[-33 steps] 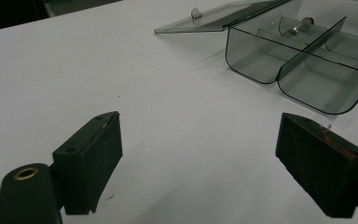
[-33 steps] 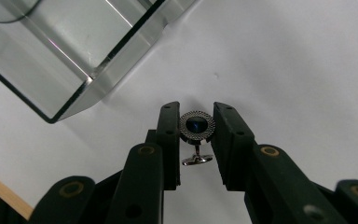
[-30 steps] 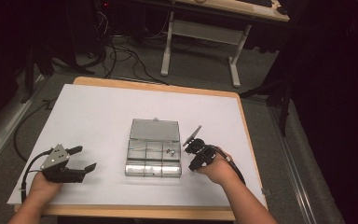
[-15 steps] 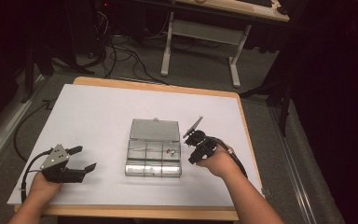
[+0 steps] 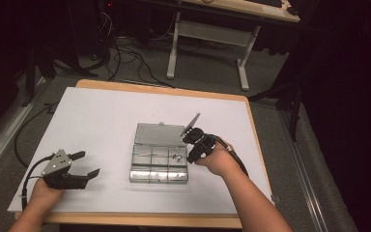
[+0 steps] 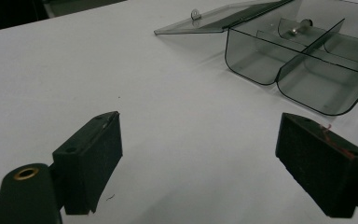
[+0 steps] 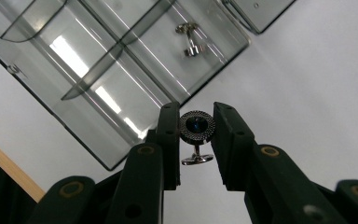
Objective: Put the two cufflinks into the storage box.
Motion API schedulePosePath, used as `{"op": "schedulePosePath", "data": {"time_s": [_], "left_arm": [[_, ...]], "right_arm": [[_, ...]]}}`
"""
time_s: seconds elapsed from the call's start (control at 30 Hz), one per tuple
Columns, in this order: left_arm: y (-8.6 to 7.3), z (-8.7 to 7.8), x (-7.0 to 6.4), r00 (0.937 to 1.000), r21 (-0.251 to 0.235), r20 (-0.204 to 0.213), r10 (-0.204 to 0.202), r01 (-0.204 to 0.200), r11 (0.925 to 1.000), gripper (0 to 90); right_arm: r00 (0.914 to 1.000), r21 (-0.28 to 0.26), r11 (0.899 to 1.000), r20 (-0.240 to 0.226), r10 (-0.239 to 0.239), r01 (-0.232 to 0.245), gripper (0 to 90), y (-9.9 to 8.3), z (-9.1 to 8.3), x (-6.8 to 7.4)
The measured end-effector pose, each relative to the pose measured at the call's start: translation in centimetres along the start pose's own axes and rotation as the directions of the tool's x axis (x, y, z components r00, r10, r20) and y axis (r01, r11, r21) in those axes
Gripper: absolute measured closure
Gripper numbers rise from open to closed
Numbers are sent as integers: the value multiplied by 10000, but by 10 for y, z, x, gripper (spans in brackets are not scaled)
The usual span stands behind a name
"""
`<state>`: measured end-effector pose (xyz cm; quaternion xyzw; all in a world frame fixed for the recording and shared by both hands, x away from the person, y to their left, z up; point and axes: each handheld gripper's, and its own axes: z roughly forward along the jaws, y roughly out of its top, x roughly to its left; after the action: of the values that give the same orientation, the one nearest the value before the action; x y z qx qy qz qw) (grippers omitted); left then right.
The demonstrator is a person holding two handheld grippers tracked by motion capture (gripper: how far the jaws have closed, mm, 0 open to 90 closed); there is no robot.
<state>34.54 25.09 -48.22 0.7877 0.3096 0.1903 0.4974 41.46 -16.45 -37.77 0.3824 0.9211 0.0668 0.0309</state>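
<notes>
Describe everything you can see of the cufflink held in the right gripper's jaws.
The round silver cufflink with a dark blue centre has a finely beaded metal rim, a short post and a small toggle bar below the face. It looks like polished metal. The right gripper clamps its face edge-on between both black jaws, face toward the camera, post pointing down. It hangs above the white table, just beside the clear plastic compartment box, touching nothing but the jaws.

Two hand-held black two-jaw grippers: the left gripper carries a grey three-cornered plate on top and trails a black cable; its blocky, matte black jaw pads show a thin red mark on one and a brass-ringed hole on the arm. The right gripper has black arms studded with brass-ringed screw holes. Both forearms are bare, unsleeved.
</notes>
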Motion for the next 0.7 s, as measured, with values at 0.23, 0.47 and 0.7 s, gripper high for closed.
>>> {"op": "schedulePosePath", "data": {"time_s": [0.23, 0.47, 0.7], "left_arm": [[0, 0, 0, 10000, -1, -13, 28, -28, 10000, 149], [0, 0, 0, 10000, -13, 1, -2, 2, 10000, 149], [0, 0, 0, 10000, -32, -11, -13, 13, 10000, 149]], "right_arm": [[9999, 32, 9999, -100, -119, 120, 739, 12, 7, 5], [9993, 10, 9995, -209, -303, 303, 739, 24, 15, 9], [9987, 63, 9992, -315, -394, 396, 739, 32, 25, 10]]}}
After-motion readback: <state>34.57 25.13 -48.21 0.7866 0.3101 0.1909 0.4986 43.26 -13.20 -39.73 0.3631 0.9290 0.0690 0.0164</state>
